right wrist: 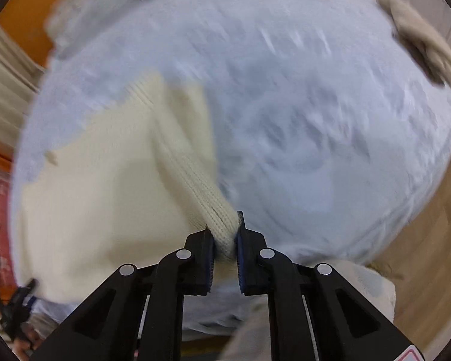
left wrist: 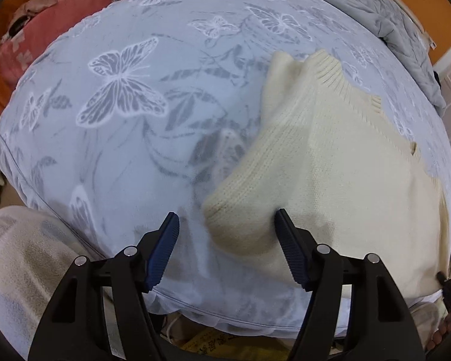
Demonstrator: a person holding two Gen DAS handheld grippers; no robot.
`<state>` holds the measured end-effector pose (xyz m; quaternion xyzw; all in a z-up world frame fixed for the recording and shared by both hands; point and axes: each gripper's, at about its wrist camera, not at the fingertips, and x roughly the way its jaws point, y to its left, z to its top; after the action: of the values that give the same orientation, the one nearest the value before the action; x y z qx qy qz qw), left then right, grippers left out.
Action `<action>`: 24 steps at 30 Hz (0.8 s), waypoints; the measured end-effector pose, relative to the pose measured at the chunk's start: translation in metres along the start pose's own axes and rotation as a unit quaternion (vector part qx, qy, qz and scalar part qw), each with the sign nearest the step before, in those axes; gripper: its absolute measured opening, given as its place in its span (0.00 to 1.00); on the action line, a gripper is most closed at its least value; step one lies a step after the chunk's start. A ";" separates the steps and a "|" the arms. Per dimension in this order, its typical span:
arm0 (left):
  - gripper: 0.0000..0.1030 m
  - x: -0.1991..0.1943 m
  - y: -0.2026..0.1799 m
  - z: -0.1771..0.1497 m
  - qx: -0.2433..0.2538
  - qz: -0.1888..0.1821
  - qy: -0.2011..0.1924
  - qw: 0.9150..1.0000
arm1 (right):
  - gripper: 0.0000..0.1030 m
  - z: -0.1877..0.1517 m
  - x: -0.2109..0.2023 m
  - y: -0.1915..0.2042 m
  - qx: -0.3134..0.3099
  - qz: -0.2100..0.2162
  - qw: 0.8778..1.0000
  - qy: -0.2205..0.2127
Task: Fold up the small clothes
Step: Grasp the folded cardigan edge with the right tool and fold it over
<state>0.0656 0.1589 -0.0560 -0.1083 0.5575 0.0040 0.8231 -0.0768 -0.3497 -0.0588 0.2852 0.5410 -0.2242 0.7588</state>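
A cream knitted sweater (left wrist: 339, 162) lies on a pale blue bedspread with a butterfly print (left wrist: 120, 96). In the left wrist view its folded sleeve end (left wrist: 240, 210) lies between the fingers of my left gripper (left wrist: 227, 222), which stands open; the pads do not press on the knit. In the right wrist view, which is blurred, the sweater (right wrist: 105, 186) spreads to the left and one ribbed sleeve (right wrist: 195, 180) runs down into my right gripper (right wrist: 225, 237), which is shut on the sleeve's cuff.
A grey quilted blanket (left wrist: 375, 9) lies bunched at the far right of the bed. A beige garment (right wrist: 424, 42) sits at the bed's far edge in the right wrist view. A pink cloth pile (left wrist: 45, 30) lies beyond the bed. A fleece-clad leg (left wrist: 24, 270) is at the bed's near edge.
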 end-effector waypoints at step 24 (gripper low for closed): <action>0.76 0.005 0.001 -0.006 0.005 -0.005 -0.024 1.000 | 0.11 -0.011 0.037 0.245 -0.192 0.068 0.977 0.065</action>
<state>0.0617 0.1580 -0.0633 -0.1069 0.5372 -0.0005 0.8366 0.0867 -0.1628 -0.0501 0.1840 0.6013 -0.0449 0.7763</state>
